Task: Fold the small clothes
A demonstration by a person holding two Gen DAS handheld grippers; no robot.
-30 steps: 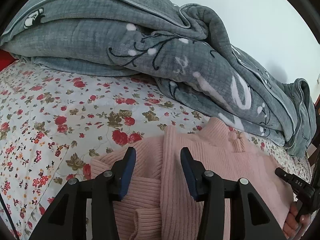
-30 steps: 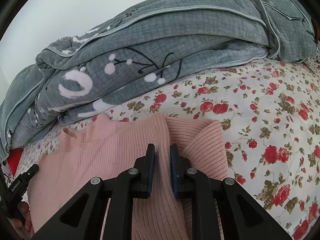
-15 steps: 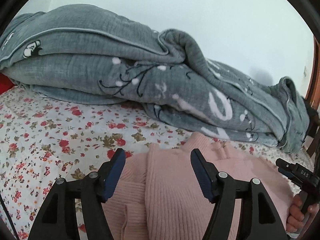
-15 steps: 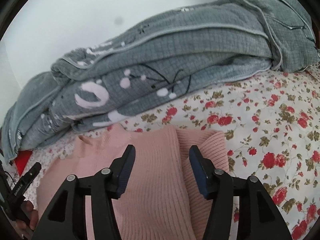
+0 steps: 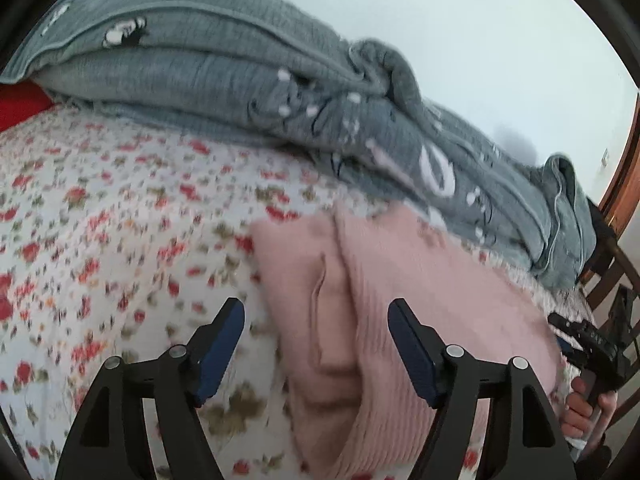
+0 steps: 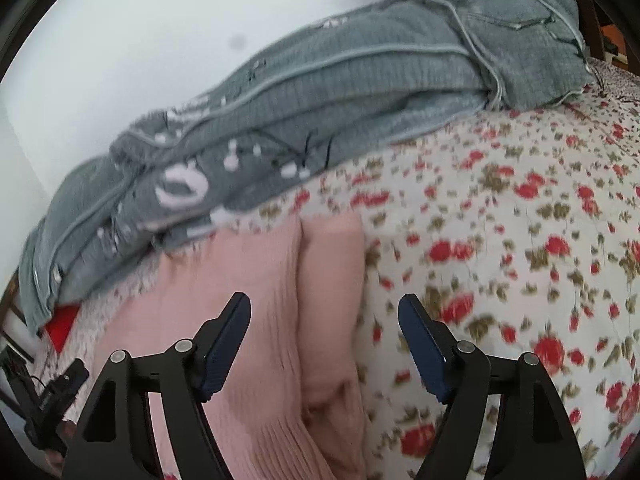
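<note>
- One pink ribbed sweater (image 5: 420, 280) is lying flat on the floral bedsheet (image 5: 120, 240), with both sleeves folded in over the body, so it's sitting there as a long narrow strip.
- Its top edge is lying just beside the rumpled grey quilt (image 5: 240, 92), which is piled along the far side of the bed against the pale wall (image 5: 480, 40).
- Left gripper (image 5: 316, 344) is hovering over the sweater's left folded edge; its jaws are opening, already spread wide, and the blue pads aren't pinching anything. The fabric is showing in the gap but nothing's gripping it.
- Right gripper (image 6: 324, 340) is doing the same over the right folded edge: jaws opening, wide apart, pads clear of the knit, holding nothing.
- From the left view, the person's hand (image 5: 584, 412) is wrapping around the other gripper's handle at the far right.
- Both views are coming out pretty motion-blurred, so fine detail on the knit is hard to make out.
</note>
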